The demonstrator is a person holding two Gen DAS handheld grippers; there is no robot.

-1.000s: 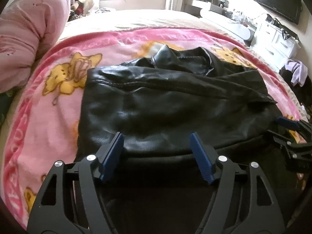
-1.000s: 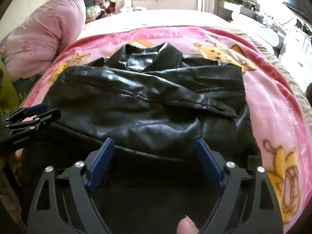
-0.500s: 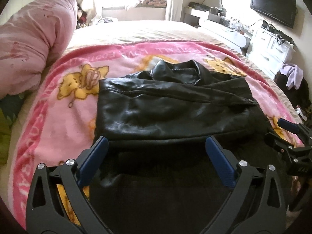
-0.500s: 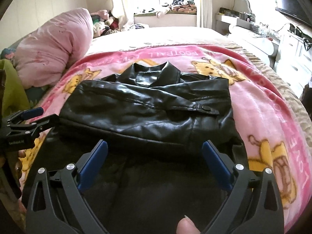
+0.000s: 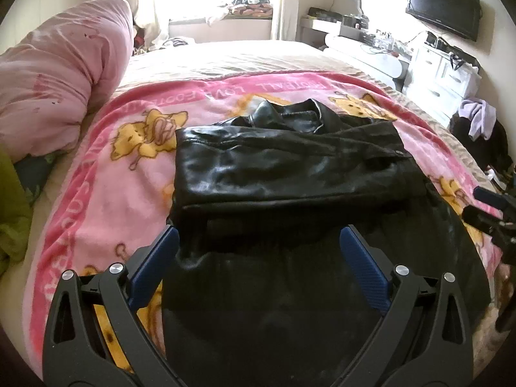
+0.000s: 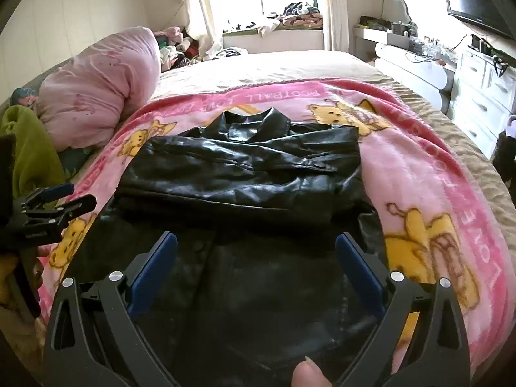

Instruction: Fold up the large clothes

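A black leather jacket lies on a pink cartoon blanket on the bed, its lower part folded up over the body, collar at the far end. It also shows in the right wrist view. My left gripper is open and empty, held above the jacket's near part. My right gripper is open and empty, also above the near part. Each gripper shows at the edge of the other's view: the right gripper and the left gripper.
A pink rolled duvet lies at the left of the bed, with a green cloth near it. White drawers and a wall TV stand at the right. A window sill with clothes is at the back.
Both grippers have opened wider and pulled back and up from the jacket. The jacket's folded part now lies flat and free of the fingers.
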